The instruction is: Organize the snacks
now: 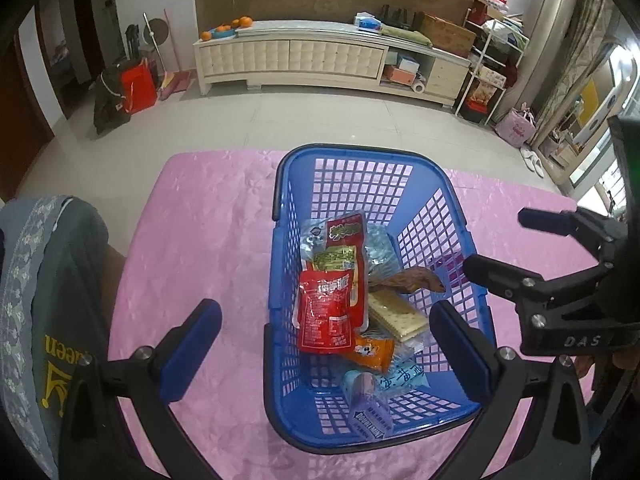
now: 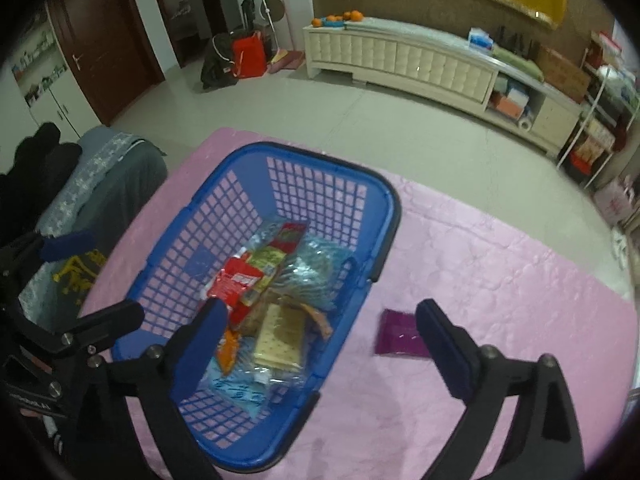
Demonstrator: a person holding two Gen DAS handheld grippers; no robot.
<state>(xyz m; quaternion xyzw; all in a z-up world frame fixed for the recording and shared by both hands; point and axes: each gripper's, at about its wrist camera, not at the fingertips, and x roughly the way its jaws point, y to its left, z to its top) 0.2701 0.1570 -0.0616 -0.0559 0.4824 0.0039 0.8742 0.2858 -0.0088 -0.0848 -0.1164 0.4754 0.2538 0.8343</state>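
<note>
Both jaws spread wide and empty, the right hand-held gripper (image 2: pixel 320 340) hovers beside the blue basket (image 2: pixel 192 208) of snacks, so drop squarely onto the purple packet (image 2: pixel 396 336) lying on the pink bench (image 2: pixel 500 280), while the left hand-held gripper (image 1: pixel 326 344) waits, also spread.

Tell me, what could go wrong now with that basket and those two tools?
The purple packet lies outside the blue basket, partly behind the right tool, so it might be overlooked. That tool's open fingers straddle the basket's wall and could snag it. The left tool also straddles a wall and might nudge the basket.
</note>
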